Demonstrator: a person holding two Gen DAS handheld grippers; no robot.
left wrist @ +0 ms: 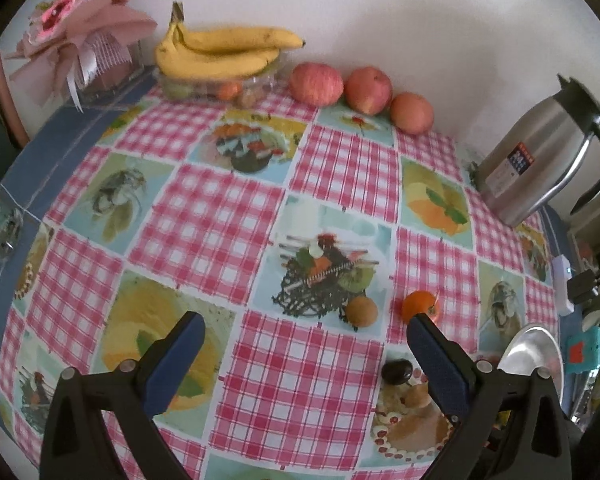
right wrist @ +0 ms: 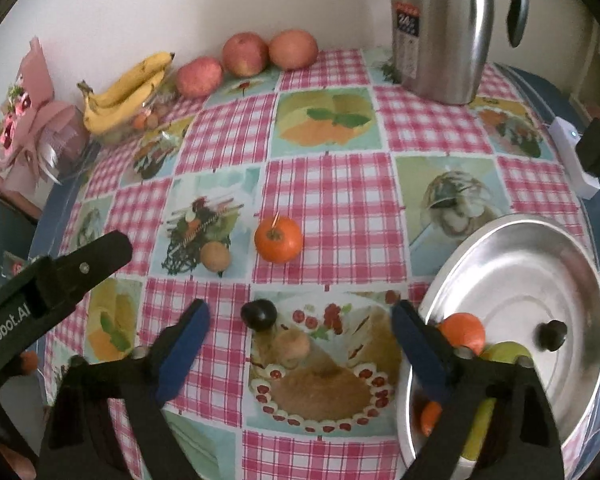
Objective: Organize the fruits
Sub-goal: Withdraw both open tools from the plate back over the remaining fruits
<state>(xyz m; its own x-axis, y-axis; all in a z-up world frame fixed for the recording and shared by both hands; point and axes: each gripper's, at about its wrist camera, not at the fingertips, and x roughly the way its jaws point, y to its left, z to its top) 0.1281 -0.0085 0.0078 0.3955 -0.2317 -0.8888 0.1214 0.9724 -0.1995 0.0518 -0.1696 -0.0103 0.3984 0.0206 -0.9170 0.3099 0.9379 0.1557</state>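
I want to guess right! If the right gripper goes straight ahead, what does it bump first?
Probably the dark plum and the small tan fruit beside it; both lie between the open right gripper's fingers. Depth is hard to judge.

Both views look forward and down along their own fingers onto the same checked tablecloth (left wrist: 228,216) (right wrist: 340,200), facing the white wall at 12 o'clock. The left wrist view sits further left and back: the metal bowl (left wrist: 534,348) only clips its 4 o'clock edge. The right wrist view hangs close over that bowl (right wrist: 540,280) at 4 o'clock. Shared ground: the tangerine (left wrist: 418,304) (right wrist: 278,239), bananas (left wrist: 224,50) (right wrist: 126,90), three apples and the steel jug (left wrist: 540,152) (right wrist: 444,28).
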